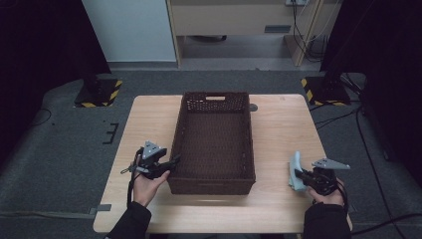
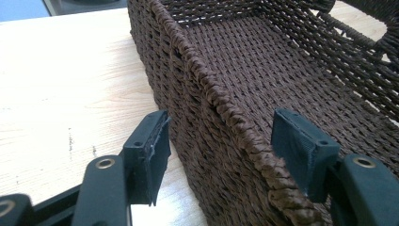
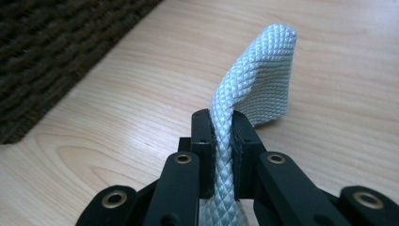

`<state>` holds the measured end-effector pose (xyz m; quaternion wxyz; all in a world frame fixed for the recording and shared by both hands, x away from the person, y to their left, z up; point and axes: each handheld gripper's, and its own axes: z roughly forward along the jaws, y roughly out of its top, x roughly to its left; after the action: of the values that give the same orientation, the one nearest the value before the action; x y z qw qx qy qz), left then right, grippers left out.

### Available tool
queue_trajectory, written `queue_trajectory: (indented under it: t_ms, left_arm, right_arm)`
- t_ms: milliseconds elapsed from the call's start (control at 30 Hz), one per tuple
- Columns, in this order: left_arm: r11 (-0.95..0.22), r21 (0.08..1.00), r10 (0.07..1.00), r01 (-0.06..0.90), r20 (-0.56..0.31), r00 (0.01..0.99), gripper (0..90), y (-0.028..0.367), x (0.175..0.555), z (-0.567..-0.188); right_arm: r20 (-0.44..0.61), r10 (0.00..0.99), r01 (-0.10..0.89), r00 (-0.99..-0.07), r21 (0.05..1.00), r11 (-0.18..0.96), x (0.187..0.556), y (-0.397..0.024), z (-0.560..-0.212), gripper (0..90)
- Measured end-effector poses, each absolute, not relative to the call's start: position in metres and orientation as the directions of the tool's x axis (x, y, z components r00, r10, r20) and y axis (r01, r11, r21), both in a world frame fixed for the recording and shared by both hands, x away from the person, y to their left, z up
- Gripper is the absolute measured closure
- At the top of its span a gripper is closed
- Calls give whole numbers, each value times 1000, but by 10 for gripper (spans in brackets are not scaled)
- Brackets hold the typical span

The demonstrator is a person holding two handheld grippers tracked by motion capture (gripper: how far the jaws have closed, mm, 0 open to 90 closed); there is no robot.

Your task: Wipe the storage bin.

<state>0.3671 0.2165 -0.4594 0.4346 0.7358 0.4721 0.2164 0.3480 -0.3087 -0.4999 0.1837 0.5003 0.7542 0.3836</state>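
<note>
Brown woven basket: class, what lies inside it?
The brown woven basket holds nothing on its visible woven floor. Its near wall hides the strip of floor just behind it in the high view.

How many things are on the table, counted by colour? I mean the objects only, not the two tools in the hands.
Dark brown: 1, the woven basket, standing in the middle of the table.
Pale blue-white: 1, the textured cloth, pinched in the right gripper beside the basket.
Total: 2
</note>
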Motion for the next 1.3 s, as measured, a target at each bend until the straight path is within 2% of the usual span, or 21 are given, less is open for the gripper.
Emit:
queue_trajectory:
  t_ms: [233, 367, 400, 600, 733, 1000, 1300]
  left_arm:
    - [-168, 845, 878, 508, -107, 467, 401, 217, 367, -460]
    - [-165, 845, 876, 509, -112, 469, 407, 217, 367, -460]
    - [-165, 845, 875, 509, -113, 470, 408, 217, 367, -460]
    - [-164, 846, 873, 508, -115, 474, 418, 217, 367, -460]
    - [-165, 846, 868, 506, -119, 482, 454, 216, 367, -460]
    - [-188, 845, 857, 501, -107, 503, 603, 213, 365, -458]
    - [-205, 842, 856, 499, -93, 509, 661, 212, 364, -456]
  right_arm:
    - [84, 915, 655, -394, 724, 216, 351, -311, -506, 805]
    - [58, 921, 660, -385, 716, 230, 351, -310, -507, 750]
    - [46, 924, 648, -381, 726, 231, 351, -310, -505, 712]
    - [21, 927, 606, -375, 762, 228, 350, -311, -501, 630]
    - [12, 928, 560, -373, 800, 215, 347, -309, -494, 603]
    - [2, 917, 480, -399, 853, 207, 344, -300, -473, 578]
    - [56, 883, 463, -465, 866, 189, 349, -272, -458, 526]
